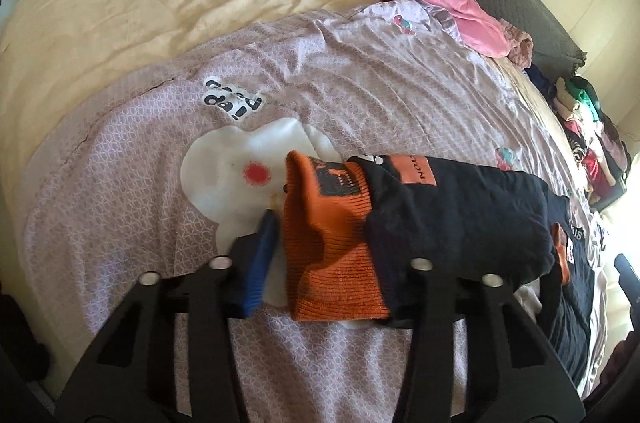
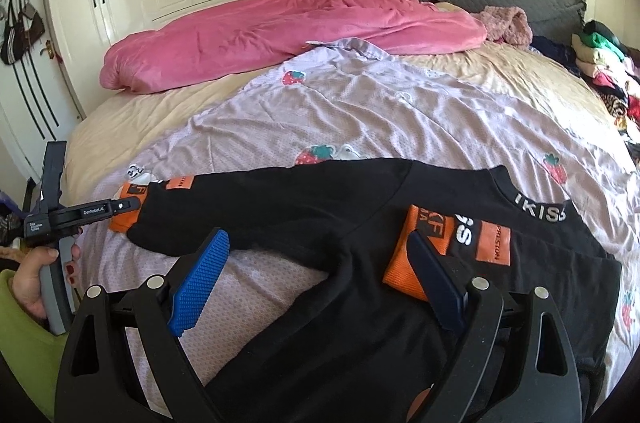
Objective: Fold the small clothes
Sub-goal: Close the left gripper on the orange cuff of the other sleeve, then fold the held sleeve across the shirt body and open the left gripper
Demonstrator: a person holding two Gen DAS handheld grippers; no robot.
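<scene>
On the bed: black top, left hand-held gripper clamped on its orange cuff to fold the sleeve, right hand-held gripper open above.

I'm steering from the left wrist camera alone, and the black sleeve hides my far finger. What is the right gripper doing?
Observer: The right gripper is open, its fingers either side of the black top, gripping nothing.
Operator: Is the other sleeve folded in?
Observer: It looks so. The second cuff, also orange, lies on the chest beside the right gripper's far finger.
Operator: How does my gripper look from outside?
Observer: The left gripper has its tip on the outstretched cuff, and a hand in a green sleeve holds its handle.
</scene>
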